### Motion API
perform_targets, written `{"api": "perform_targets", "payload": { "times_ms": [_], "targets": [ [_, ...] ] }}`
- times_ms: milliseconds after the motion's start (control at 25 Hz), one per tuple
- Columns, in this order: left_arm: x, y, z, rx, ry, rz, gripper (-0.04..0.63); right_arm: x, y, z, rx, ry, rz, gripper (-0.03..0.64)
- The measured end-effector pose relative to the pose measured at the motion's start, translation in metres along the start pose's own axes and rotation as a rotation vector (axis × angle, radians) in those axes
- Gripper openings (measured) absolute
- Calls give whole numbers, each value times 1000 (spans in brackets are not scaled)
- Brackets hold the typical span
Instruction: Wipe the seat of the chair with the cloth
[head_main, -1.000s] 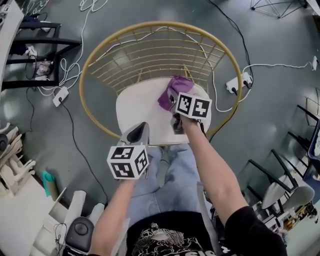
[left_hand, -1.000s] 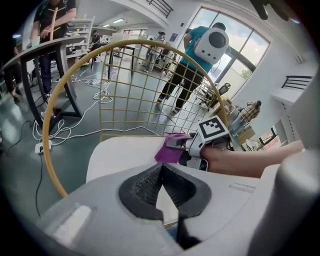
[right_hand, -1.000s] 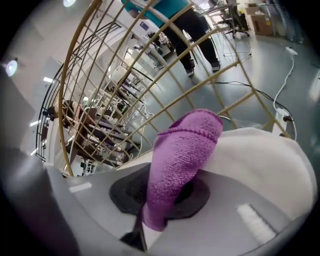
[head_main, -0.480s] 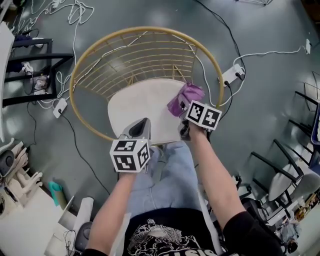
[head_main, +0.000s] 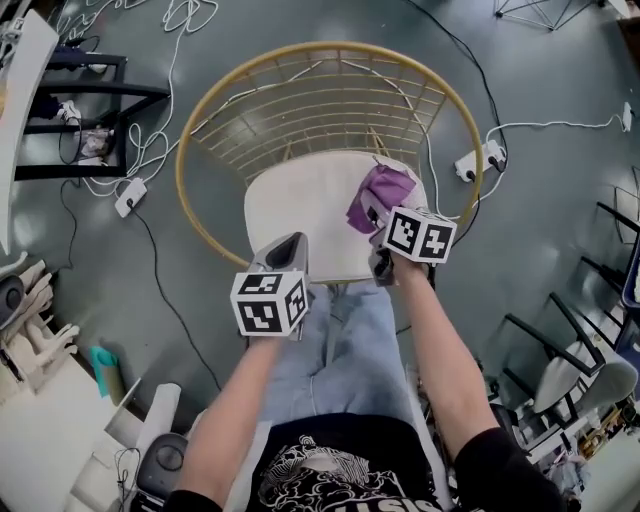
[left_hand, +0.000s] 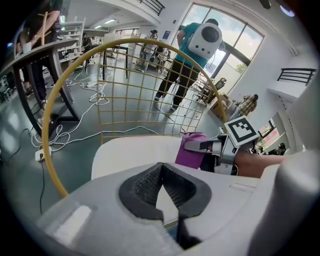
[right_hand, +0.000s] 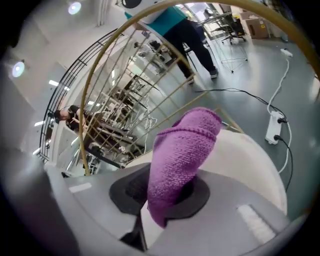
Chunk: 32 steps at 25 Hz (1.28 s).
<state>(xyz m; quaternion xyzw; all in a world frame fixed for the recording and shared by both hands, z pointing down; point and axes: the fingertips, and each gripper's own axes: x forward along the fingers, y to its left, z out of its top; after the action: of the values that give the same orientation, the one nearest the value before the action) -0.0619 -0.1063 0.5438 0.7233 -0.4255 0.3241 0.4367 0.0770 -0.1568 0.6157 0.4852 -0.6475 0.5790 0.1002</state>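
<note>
The chair has a round gold wire back (head_main: 320, 95) and a white seat (head_main: 300, 215). On the seat's right side lies a purple cloth (head_main: 383, 190), and my right gripper (head_main: 375, 215) is shut on it. In the right gripper view the cloth (right_hand: 185, 145) rises out of the closed jaws (right_hand: 169, 192) over the seat (right_hand: 245, 155). My left gripper (head_main: 288, 245) hovers at the seat's front edge, shut and holding nothing (left_hand: 161, 167). From that side the cloth (left_hand: 192, 150) and the right gripper show across the seat (left_hand: 135, 155).
White cables and power strips (head_main: 478, 160) lie on the grey floor around the chair. Black table frames (head_main: 70, 120) stand at the left and dark chairs (head_main: 570, 370) at the right. The person's jeans-clad legs (head_main: 340, 350) are just before the seat. People stand beyond the chair back (left_hand: 187, 55).
My right gripper has slid the purple cloth from mid-seat toward the seat's right side. My left gripper has stayed at the front edge.
</note>
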Motion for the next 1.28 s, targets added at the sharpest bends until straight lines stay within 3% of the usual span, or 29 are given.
{"api": "perform_targets", "payload": {
  "times_ms": [200,400,560,920,1280],
  "targets": [
    [-22,44,-17,-45,-21,38,-3,37,89,-49,-201,112,126,55],
    [-45,91,-23,-45,-50,81,-3,77,166,-106,-251,233,245,48],
    [-61,116,-31,-50,-56,86,-3,97,195,-136,-292,270,259,48],
    [-71,134,-46,-30,-37,32,-3,119,196,-154,-341,245,186,54],
    [-59,85,-53,1,-32,-7,-3,84,152,-146,-309,221,155,54]
  ]
}}
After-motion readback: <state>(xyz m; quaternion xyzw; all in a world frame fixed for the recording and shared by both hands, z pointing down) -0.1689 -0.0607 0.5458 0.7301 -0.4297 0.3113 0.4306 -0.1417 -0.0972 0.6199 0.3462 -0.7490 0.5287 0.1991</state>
